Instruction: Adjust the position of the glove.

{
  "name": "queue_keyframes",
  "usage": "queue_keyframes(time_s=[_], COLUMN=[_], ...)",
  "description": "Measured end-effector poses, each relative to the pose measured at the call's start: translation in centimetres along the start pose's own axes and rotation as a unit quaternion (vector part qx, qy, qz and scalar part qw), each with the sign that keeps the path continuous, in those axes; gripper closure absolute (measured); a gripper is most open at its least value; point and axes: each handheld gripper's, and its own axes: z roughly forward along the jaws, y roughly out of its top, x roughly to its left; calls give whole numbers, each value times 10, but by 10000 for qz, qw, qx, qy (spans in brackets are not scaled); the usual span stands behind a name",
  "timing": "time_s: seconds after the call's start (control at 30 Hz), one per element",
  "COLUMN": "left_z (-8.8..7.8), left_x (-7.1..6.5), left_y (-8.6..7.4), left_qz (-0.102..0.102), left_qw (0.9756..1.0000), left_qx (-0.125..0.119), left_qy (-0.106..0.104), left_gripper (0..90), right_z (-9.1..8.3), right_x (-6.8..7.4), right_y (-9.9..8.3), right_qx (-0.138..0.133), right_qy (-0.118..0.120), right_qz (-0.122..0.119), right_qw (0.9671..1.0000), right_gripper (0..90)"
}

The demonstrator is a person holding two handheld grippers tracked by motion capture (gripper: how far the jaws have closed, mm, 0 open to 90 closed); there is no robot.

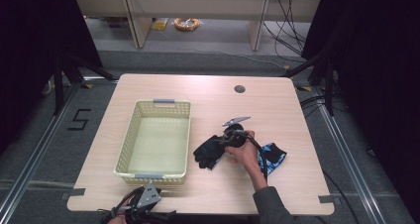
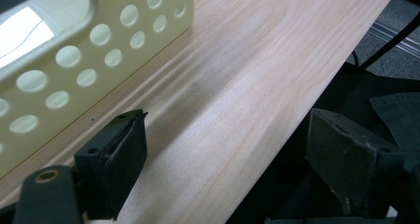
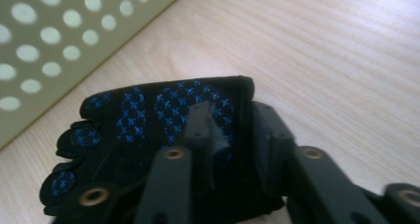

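Down at the table's near edge, the left gripper (image 1: 143,204) is waiting with wide-open, empty jaws, just before the basket (image 1: 127,143). Beyond it to the right, the right gripper (image 3: 229,130) is pinching the black glove (image 3: 143,130), probably for lifting. Bare table is lying all around.

Matt pale wood-grain table (image 2: 237,85), smooth perforated plastic basket (image 1: 130,135), black cloth glove (image 3: 148,120) with blue printed dots.
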Motion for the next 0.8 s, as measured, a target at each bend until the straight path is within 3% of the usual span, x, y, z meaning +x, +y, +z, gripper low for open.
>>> queue_keyframes(time_s=[0.03, 0.13, 0.17, 0.23, 0.4, 0.5, 0.53, 0.6, 0.63, 0.67, 0.7, 0.73, 0.8], left_z=[0, 0, 0, 0, -1, -1, -1, -2, -2, -2, -2, -2, -3], left_x=[-1, -1, 0, -1, 2, 2, 2, 3, 3, 1, 1, 3, 3], left_y=[0, 0, 1, 1, 1, 2, 2, 2, 2, 1, 1, 2, 2], left_qz=[-16, -29, 39, -13, 129, 124, 127, 160, 152, -8, -27, 115, 63], left_qw=[10000, 10000, 10000, 10000, 9999, 9999, 9999, 9999, 9999, 10000, 10000, 9999, 9999], left_qx=[-10, -14, 28, 11, -2, -20, -28, -12, -35, -17, -38, -64, -82], left_qy=[-6, -20, -5, -18, 26, 4, 9, 27, 34, 10, 8, 31, 8], left_gripper=[158, 159, 160, 161, 161, 160, 160, 160, 160, 160, 160, 160, 160], right_z=[-9, -14, -17, -22, -44, -60, -73, -79, -84, -96, -96, -107, -112], right_x=[2, 3, 5, 5, 13, 23, 32, 36, 39, 46, 46, 52, 53], right_y=[-1, -2, -5, -4, -2, 3, 5, 6, 6, 7, 7, 6, 5], right_qx=[73, 140, -209, -143, -536, -807, -1004, -1050, -1156, -1355, -1355, -1495, -1576], right_qy=[109, 57, 56, 147, 353, 505, 550, 603, 596, 679, 679, 629, 578], right_qz=[287, 354, 419, 431, 478, 523, 538, 573, 467, 559, 559, 572, 542], right_qw=[9995, 9993, 9989, 9989, 9968, 9941, 9920, 9910, 9904, 9869, 9869, 9851, 9843], right_gripper=[844, 852, 858, 859, 862, 864, 864, 865, 865, 865, 865, 865, 865])
